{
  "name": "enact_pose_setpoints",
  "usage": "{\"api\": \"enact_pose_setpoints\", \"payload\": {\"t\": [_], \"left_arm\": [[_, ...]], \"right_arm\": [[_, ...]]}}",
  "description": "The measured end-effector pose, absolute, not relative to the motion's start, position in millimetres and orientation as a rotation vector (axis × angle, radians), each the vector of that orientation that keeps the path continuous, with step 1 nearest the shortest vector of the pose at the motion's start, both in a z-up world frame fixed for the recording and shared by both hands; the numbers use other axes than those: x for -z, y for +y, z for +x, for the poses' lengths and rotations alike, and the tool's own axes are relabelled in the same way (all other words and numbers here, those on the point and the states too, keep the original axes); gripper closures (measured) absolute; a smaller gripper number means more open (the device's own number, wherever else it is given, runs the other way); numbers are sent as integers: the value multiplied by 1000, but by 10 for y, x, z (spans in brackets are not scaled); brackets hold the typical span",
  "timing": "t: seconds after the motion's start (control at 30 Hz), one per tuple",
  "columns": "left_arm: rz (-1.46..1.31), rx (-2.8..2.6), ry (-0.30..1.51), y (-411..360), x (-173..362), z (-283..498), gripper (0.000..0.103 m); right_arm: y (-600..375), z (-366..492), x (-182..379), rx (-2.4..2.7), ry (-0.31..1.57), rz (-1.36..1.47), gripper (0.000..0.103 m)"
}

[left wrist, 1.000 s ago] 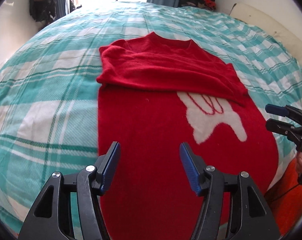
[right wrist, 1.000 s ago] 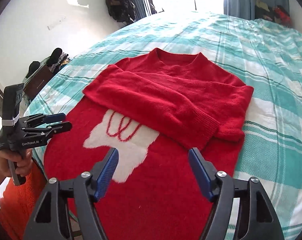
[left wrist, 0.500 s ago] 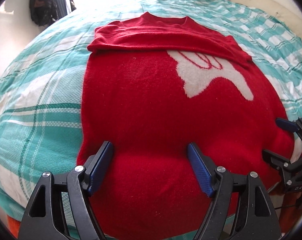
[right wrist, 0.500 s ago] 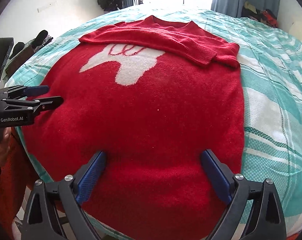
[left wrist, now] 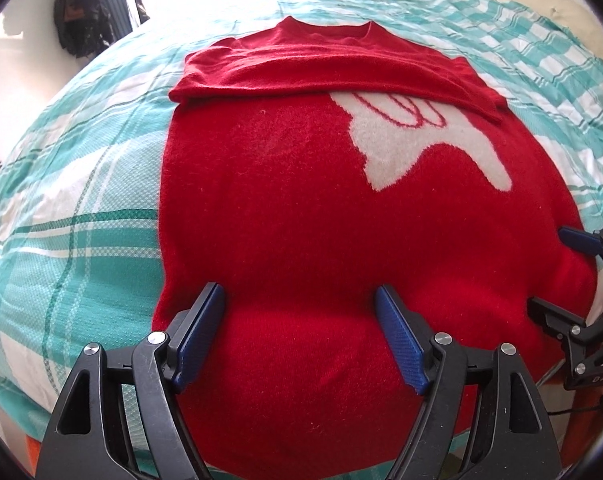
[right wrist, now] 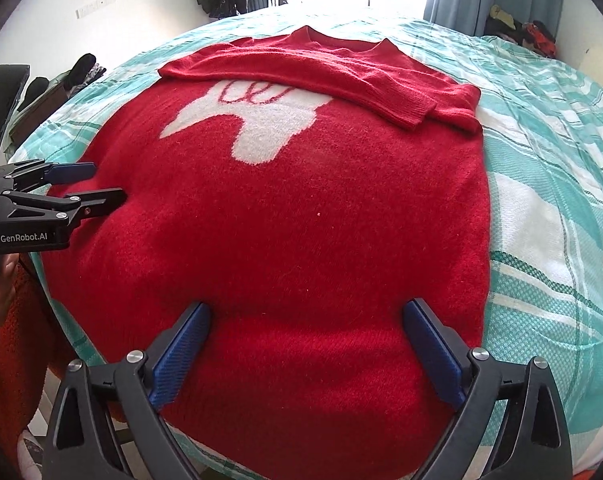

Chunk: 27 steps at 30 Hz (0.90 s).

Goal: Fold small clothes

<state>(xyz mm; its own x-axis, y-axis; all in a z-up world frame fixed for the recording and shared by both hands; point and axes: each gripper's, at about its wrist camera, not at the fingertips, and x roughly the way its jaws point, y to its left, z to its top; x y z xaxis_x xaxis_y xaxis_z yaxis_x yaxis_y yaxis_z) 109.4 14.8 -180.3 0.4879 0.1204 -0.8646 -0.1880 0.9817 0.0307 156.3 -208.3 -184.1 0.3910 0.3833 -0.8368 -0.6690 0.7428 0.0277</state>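
Both hand-held grippers, left and right, stand wide over the hem of the red sweater, gripping nothing; it lies flat on the checked bed, sleeves folded across.

One red sweater, one checked bedspread, two grippers.

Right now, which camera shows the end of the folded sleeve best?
The right wrist camera: the ribbed sleeve cuff lies in plain sight on the red sweater. In the left wrist camera the sleeve runs off toward the far right edge, and its cuff is foreshortened and hard to make out.
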Motion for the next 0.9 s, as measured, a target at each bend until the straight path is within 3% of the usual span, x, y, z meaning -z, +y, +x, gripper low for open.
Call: {"api": "enact_pose_setpoints", "payload": {"t": [0.47, 0.53, 0.57, 0.67, 0.73, 0.8, 0.9], "left_arm": [[-96, -173, 1057, 192, 1672, 1020, 24], [-192, -146, 1027, 334, 1469, 820, 31], [-264, -138, 992, 452, 1376, 670, 30], [-473, -168, 956, 881, 1336, 283, 26], [-570, -159, 999, 1074, 1481, 154, 28], [-625, -126, 1036, 1123, 1646, 104, 33], [-645, -35, 1100, 992, 1792, 212, 35]], "right_arm": [[-2103, 1502, 1814, -699, 947, -371, 2], [-2174, 1498, 1668, -707, 947, -356, 8], [-2288, 1506, 1536, -712, 940, -301, 16], [-2908, 1610, 1146, -711, 899, 0, 17], [-3344, 1765, 1123, -704, 980, 197, 17], [-3577, 1884, 1267, -762, 1134, 314, 26], [-3508, 1817, 1491, -862, 1296, 210, 29]]}}
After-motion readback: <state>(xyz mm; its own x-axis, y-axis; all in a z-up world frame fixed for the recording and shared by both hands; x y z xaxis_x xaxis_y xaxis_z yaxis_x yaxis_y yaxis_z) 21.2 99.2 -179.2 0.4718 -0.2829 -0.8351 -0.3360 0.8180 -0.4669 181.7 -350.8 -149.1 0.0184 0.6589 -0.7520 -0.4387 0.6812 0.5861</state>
